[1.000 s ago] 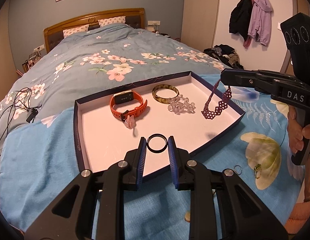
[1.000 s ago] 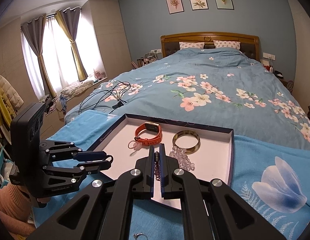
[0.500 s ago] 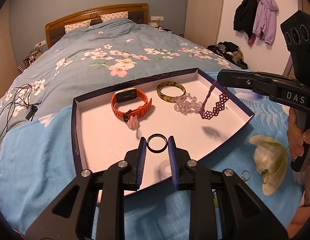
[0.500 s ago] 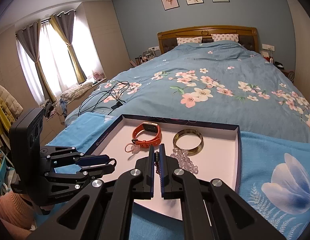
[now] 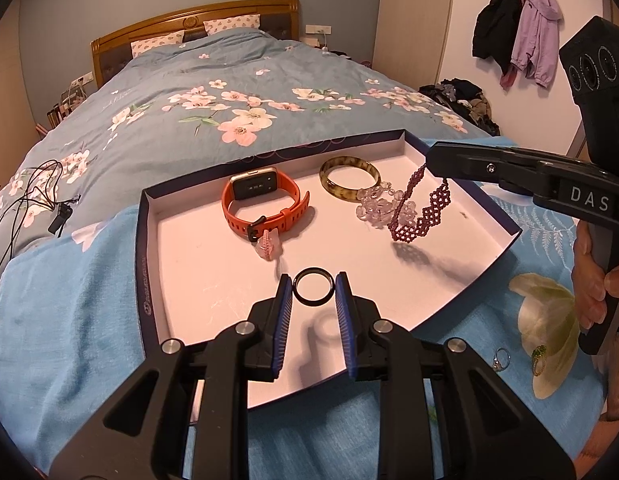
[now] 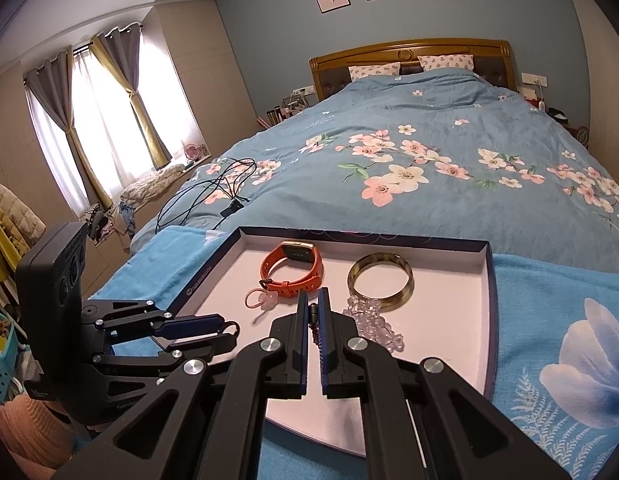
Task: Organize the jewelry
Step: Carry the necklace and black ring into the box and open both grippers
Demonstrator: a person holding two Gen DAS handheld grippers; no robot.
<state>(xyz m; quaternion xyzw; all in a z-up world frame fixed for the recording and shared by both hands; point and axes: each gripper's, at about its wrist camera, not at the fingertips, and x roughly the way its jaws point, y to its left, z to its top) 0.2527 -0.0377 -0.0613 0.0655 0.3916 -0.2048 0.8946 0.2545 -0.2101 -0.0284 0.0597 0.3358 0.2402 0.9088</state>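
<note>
Left gripper (image 5: 312, 289) pinches a black ring (image 5: 313, 287) between its fingers, held low over the tray (image 5: 149, 248), likely to set it down. Right gripper (image 6: 313, 310) clamped nearly shut on a dark red beaded necklace (image 5: 419, 216), which dangles over the tray's right side beside the bangle (image 5: 349, 178) and watch (image 5: 261, 204); two rings (image 5: 501, 360) wait on the bedspread
</note>
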